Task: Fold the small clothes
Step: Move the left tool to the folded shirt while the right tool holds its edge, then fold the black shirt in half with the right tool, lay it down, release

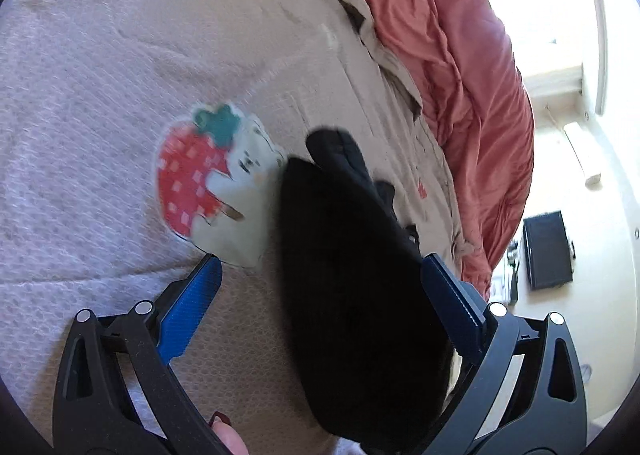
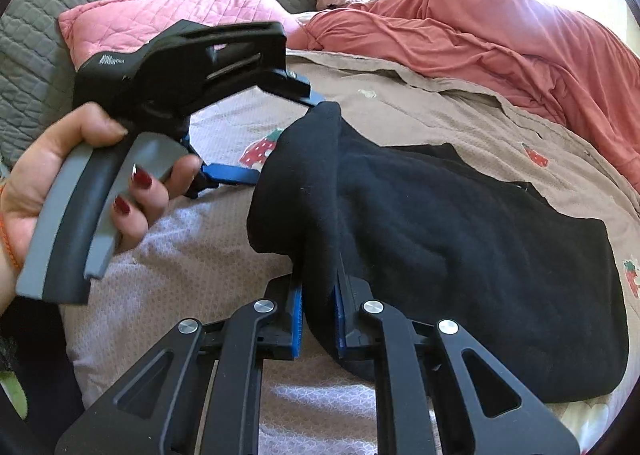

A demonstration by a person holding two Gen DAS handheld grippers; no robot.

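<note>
Black soft fleece garment (image 2: 460, 239) lies on the pale quilted bed cover (image 2: 180, 255), and its long side runs away to the right. The right gripper (image 2: 318, 295) pinches the near bunched edge tight between its blue pads. The left gripper (image 1: 320, 295) has its jaws wide around the raised corner, not pressing. It is nearer that corner. Flat bed with room lies ahead, before the rumpled orange blanket (image 2: 480, 31).

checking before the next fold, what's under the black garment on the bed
The black garment lies on a beige bedspread with strawberry prints; one strawberry peeks out at its lifted edge. Whatever sits beneath the flat part is covered and cannot be seen.
</note>
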